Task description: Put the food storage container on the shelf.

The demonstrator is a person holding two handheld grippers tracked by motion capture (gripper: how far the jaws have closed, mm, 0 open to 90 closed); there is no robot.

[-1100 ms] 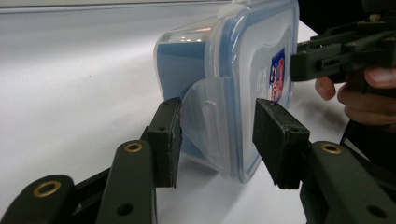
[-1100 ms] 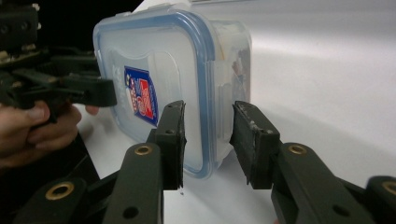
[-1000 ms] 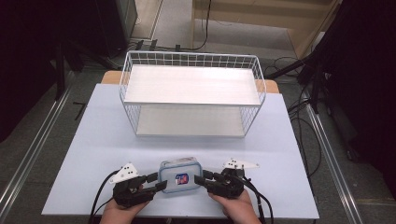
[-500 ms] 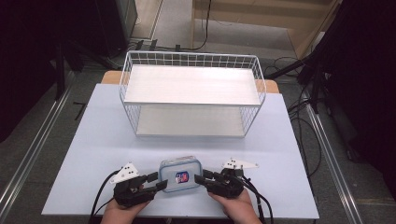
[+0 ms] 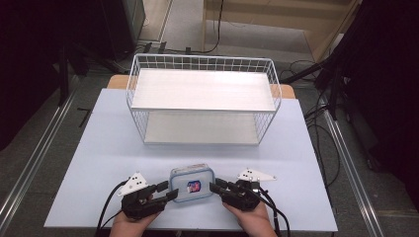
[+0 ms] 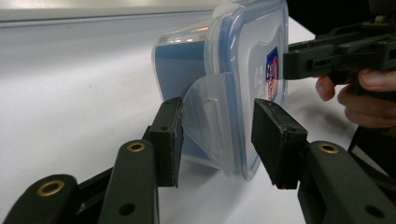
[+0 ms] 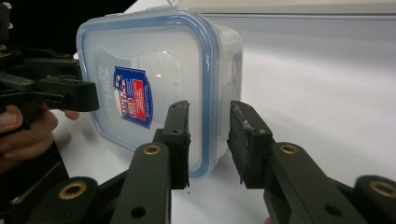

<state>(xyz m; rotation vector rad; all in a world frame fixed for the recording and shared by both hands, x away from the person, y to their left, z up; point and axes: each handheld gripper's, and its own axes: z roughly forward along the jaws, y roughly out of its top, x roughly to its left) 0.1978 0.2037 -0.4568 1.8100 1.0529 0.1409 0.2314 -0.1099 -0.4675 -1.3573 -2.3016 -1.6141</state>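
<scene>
A: Largest first, what do I have on screen?

B: I see the pale blue table (image 5: 99,163), then the white wire rack (image 5: 203,101) standing toward its 12 o'clock edge, with two white shelves, upper and lower.

A: And the container?

B: The clear food container (image 5: 192,183) with the blue-rimmed lid and a small red-and-blue label sits at the table's 6 o'clock edge, well apart from the rack, between my two grippers.

A: Left side?

B: My left gripper (image 5: 165,193) lies at the container's 9 o'clock. In the left gripper view, its jaws stand apart on either side of the container's side latch flap (image 6: 210,126); one pad (image 6: 172,135) is touching or nearly touching the flap, the other stands off the lid rim. Parted, gripping nothing.

A: Right side?

B: My right gripper (image 5: 215,187) lies at 3 o'clock. In the right gripper view its jaws straddle the lid rim (image 7: 211,93) with a gap showing on each side: parted, not clamped.
</scene>
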